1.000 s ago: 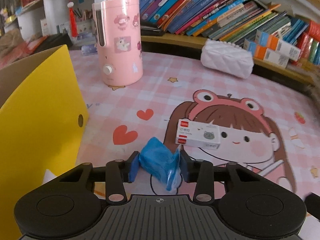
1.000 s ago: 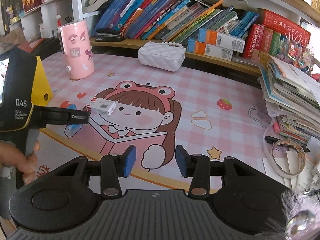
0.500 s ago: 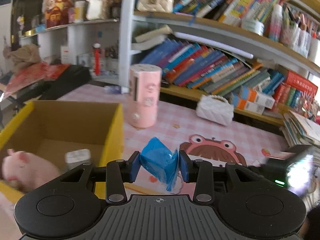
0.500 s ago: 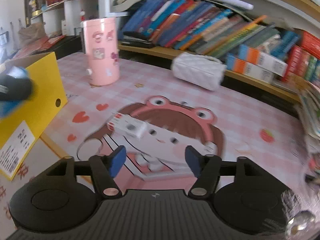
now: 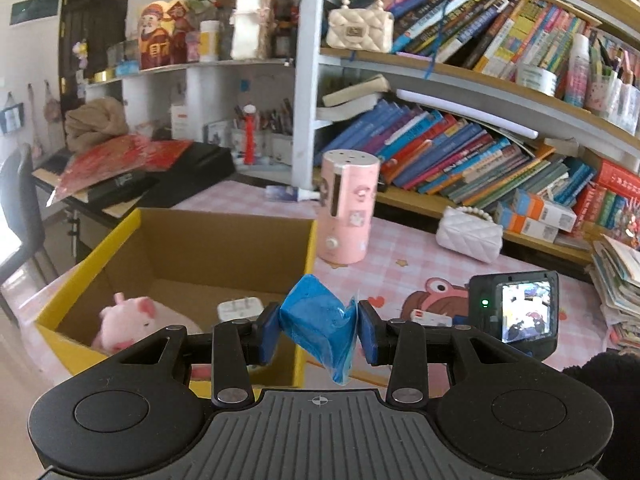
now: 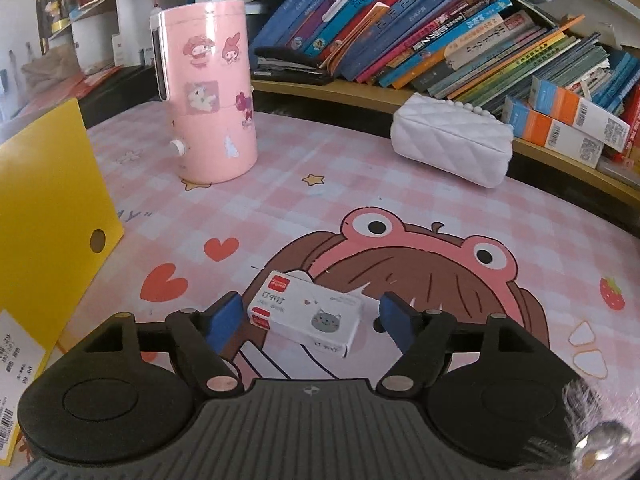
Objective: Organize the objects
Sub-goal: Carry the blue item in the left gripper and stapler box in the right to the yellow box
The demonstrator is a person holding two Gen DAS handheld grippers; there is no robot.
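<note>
Blue wrapped packet point(image 5: 320, 320): clamped between the pads of the left gripper point(image 5: 319, 334), held in the air over the near right corner of the yellow cardboard box point(image 5: 224, 248).
White staple box point(image 6: 306, 316), cat print on top: lying flat on the pink mat point(image 6: 360, 184) to the right of the yellow box, between the fingers of the right gripper point(image 6: 306, 320); jaws roughly half open, pads clear of both its ends.
Inside the yellow box: pink plush pig point(image 5: 124, 320); small white item point(image 5: 240, 308).
Behind the yellow box: pink cylindrical appliance point(image 6: 206, 100), upright.
</note>
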